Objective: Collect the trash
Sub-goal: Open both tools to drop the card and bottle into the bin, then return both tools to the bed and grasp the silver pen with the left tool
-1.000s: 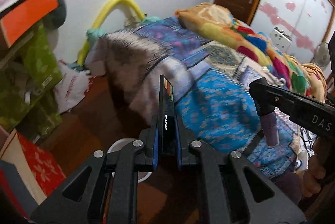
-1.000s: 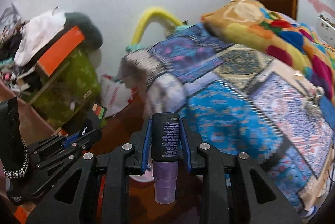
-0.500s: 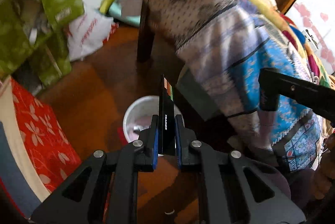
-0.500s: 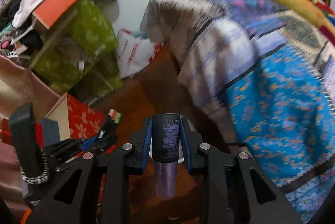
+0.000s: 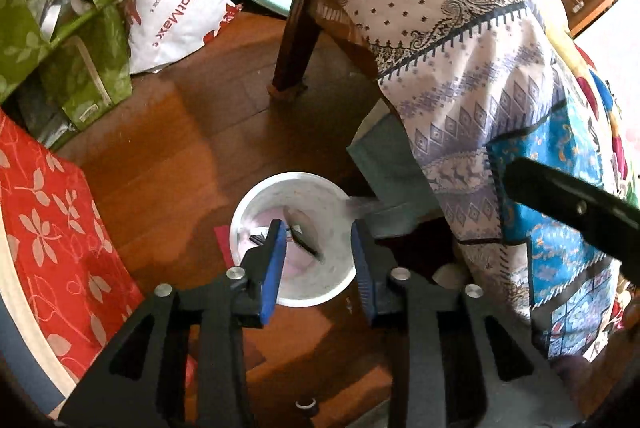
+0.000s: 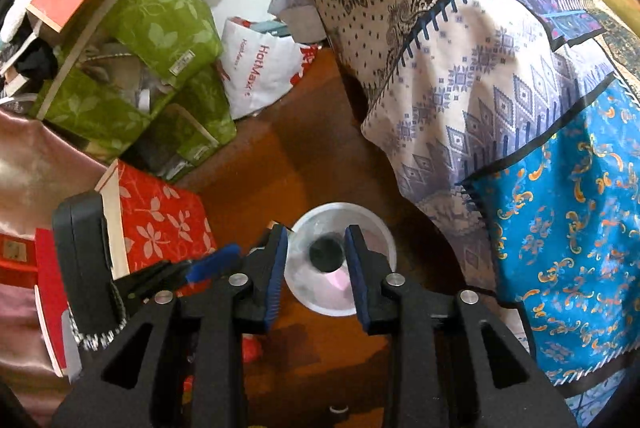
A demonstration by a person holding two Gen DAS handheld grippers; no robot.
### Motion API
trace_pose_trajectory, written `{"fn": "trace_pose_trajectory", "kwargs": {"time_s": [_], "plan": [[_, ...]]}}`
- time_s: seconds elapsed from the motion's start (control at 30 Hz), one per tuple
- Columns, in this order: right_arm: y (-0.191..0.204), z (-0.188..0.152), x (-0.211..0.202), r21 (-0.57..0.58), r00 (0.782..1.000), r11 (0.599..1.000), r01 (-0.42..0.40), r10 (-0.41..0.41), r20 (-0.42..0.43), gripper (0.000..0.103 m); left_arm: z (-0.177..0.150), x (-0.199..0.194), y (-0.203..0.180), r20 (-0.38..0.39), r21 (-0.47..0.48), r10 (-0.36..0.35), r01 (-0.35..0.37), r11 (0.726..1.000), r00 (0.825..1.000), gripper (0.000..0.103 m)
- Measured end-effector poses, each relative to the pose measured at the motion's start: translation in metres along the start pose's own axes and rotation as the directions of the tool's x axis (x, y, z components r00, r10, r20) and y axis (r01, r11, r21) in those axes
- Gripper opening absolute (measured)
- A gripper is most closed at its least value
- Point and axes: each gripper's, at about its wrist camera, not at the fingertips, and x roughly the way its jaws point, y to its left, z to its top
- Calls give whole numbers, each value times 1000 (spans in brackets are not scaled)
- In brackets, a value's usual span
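- I am looking down past a bed draped in a patterned bedspread (image 5: 472,75), which is filling the right side of both views and hanging over a dark wooden bed leg (image 5: 296,39).
- A brown wooden floor (image 5: 180,131) is stretching below me, with green leaf-print bags (image 6: 160,27), a white HotMax bag (image 5: 176,15) and a red floral box (image 5: 44,228) crowding its left edge.
- A white bin (image 5: 244,203) is standing on the floor beside the bed, directly beneath both tools.
- My left gripper (image 5: 318,260) is hanging over the bin; its fingers have just been opening and are spread, nothing between them, with a thin dark card (image 5: 304,242) lying inside the bin below.
- My right gripper (image 6: 316,262) is also over the bin; its fingers have just been opening and are standing apart, and the dark bottle (image 6: 326,254) is showing end-on between them, blurred, apparently clear of both pads, inside the bin's mouth.
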Motion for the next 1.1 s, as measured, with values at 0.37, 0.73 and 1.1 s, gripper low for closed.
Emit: {"fn": "trace_pose_trajectory", "kwargs": {"time_s": [0.37, 0.73, 1.1], "plan": [[-4, -11, -26, -22, 1000, 1000, 17, -16, 24, 33, -8, -28, -16, 35, 93, 58, -61, 994, 998, 32], [-25, -30, -112, 14, 984, 1000, 23, -25, 175, 33, -13, -101, -62, 154, 159, 29, -54, 986, 988, 32], [-88, -67, -211, 145, 923, 985, 90, -137, 359, 34, -25, -154, -172, 242, 331, -92, 7, 944, 966, 34]]}}
